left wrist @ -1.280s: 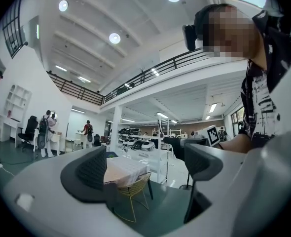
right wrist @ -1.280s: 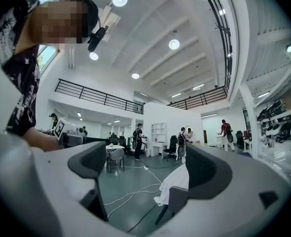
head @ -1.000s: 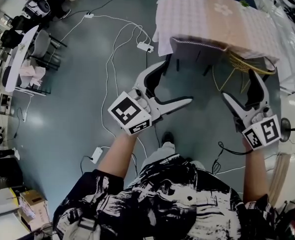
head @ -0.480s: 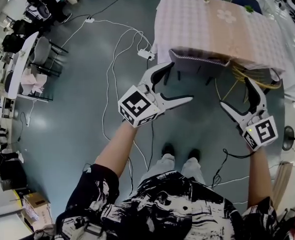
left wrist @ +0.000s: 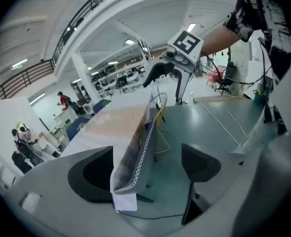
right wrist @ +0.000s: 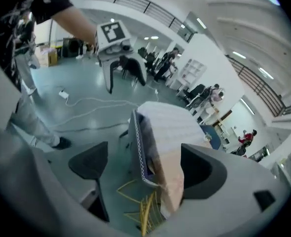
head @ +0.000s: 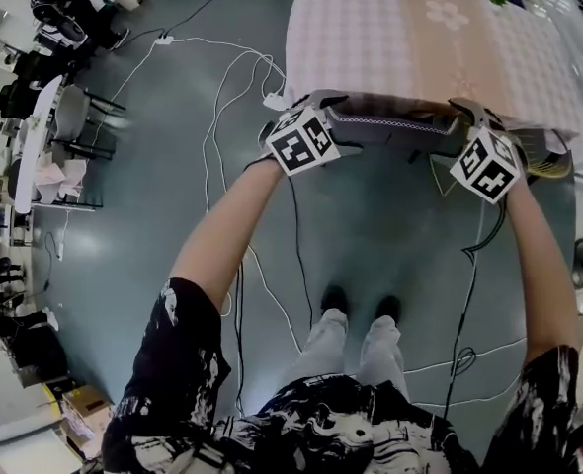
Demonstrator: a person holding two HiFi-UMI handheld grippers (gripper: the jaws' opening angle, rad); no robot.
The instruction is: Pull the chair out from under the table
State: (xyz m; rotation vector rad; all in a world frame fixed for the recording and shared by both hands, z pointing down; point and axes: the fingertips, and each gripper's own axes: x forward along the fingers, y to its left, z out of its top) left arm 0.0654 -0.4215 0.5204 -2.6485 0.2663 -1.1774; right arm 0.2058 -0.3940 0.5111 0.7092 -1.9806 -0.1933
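Note:
The chair is tucked under a table (head: 420, 38) with a pink checked cloth; only its grey backrest (head: 390, 126) with white zigzag trim shows in the head view. My left gripper (head: 316, 109) is at the backrest's left end and my right gripper (head: 469, 118) at its right end. In the left gripper view the backrest (left wrist: 135, 157) stands between the jaws of the left gripper (left wrist: 145, 169), which are closing, pads clear of it. In the right gripper view the backrest (right wrist: 138, 147) and cloth edge (right wrist: 170, 152) lie between the wide jaws of the right gripper (right wrist: 145, 167).
White cables (head: 227, 87) and a power strip (head: 272, 100) lie on the grey floor left of the table. A yellow wire frame (head: 548, 161) sits by the table's right corner. Office chairs (head: 74, 117) stand far left. The person's shoes (head: 356, 304) are behind the chair.
Both grippers have moved forward and down from mid-air to the two ends of the chair's backrest, and each has rolled so its jaws straddle the backrest.

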